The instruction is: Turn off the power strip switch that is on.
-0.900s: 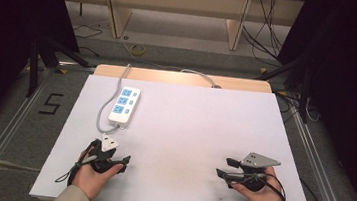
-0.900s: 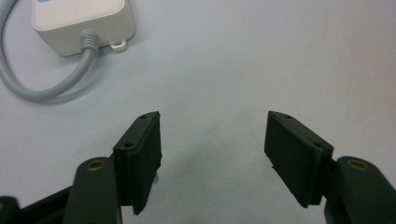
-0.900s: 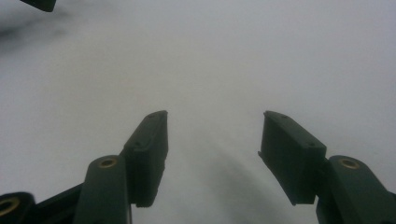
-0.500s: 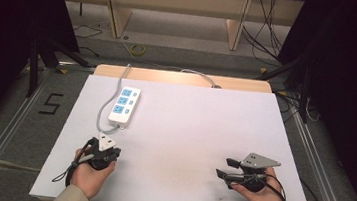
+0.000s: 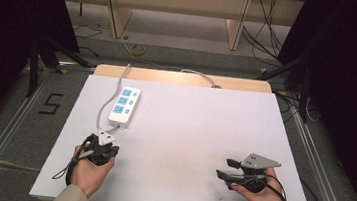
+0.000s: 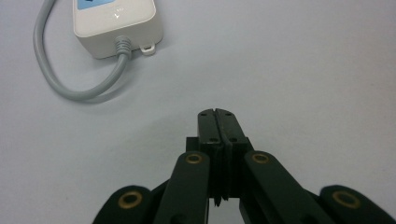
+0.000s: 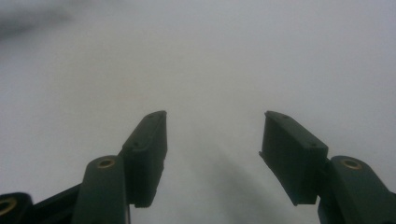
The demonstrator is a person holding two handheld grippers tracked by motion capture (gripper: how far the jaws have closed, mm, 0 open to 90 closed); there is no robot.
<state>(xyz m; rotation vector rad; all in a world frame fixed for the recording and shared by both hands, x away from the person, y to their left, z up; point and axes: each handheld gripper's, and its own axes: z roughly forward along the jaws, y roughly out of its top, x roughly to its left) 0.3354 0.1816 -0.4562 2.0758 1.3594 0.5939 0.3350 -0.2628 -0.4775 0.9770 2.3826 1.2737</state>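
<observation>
**Left fingers clenched near the power strip, right fingers spread**

The bench (image 5: 188, 131) is a flat, matte white board with a pale wooden strip along its far edge. On its left part lies the power strip (image 5: 124, 106): a long white plastic block with rounded corners and blue socket faces, its round grey cord (image 5: 100, 115) looping off the near end and running back along the strip's left side.

The left gripper (image 5: 109, 143) rests on the bench just short of the strip's near end, a hand wrapped round it. Its fingers are clenched together with nothing between them. The right gripper (image 5: 224, 168) lies well apart at the bench's right, pointing left, with a grey three-cornered plate on top; its fingers are released and empty.

The left gripper view adds close detail: the black hard-plastic fingers (image 6: 208, 128) meet flat along a thin seam, brass-coloured rivets sit in the linkage, and the strip's near end (image 6: 116, 28) has a ribbed grey cord sleeve and a small mounting tab. The right gripper view gives the blocky black fingers (image 7: 148, 149) standing wide over bare, softly blurred white surface.
</observation>
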